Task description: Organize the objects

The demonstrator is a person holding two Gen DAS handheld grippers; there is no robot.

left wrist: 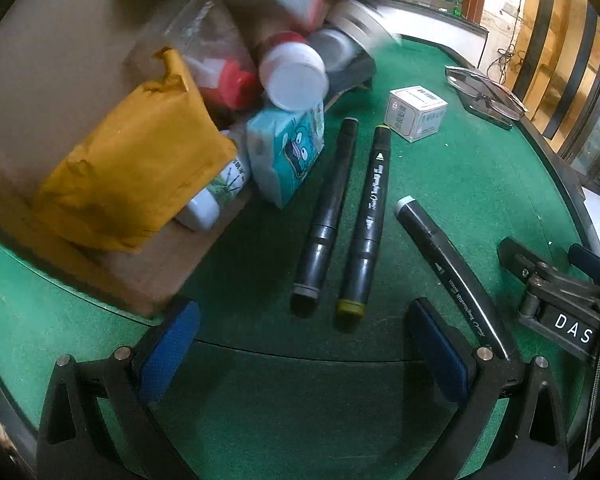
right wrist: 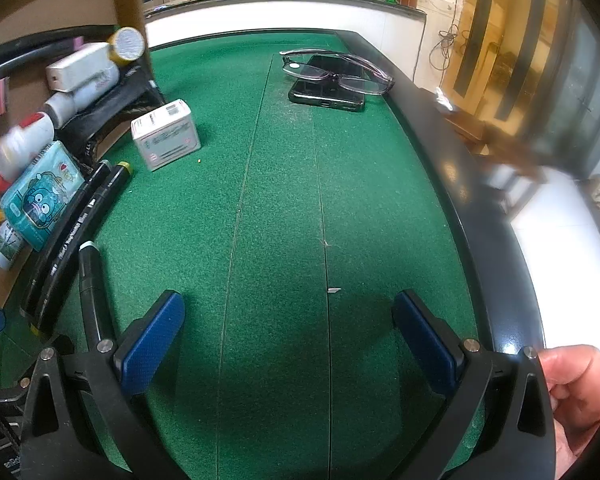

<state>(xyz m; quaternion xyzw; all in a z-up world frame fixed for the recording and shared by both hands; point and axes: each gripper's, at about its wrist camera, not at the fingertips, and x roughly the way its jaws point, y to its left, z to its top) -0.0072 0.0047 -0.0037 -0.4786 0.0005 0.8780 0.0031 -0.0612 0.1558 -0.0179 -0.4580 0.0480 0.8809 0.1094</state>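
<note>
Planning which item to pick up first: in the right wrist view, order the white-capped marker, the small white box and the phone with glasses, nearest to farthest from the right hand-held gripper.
1. White-capped marker, just left of the right hand-held gripper.
2. Small white box, farther ahead on the left.
3. Phone with glasses on top, at the far edge, ahead and slightly right.

The left gripper (left wrist: 300, 344) hangs wide apart and empty over the green table (left wrist: 460, 184). Three black markers (left wrist: 370, 224) lie ahead, beside a cardboard box (left wrist: 52, 80) spilling a yellow packet (left wrist: 132, 172) and tissue pack (left wrist: 288, 152).
</note>
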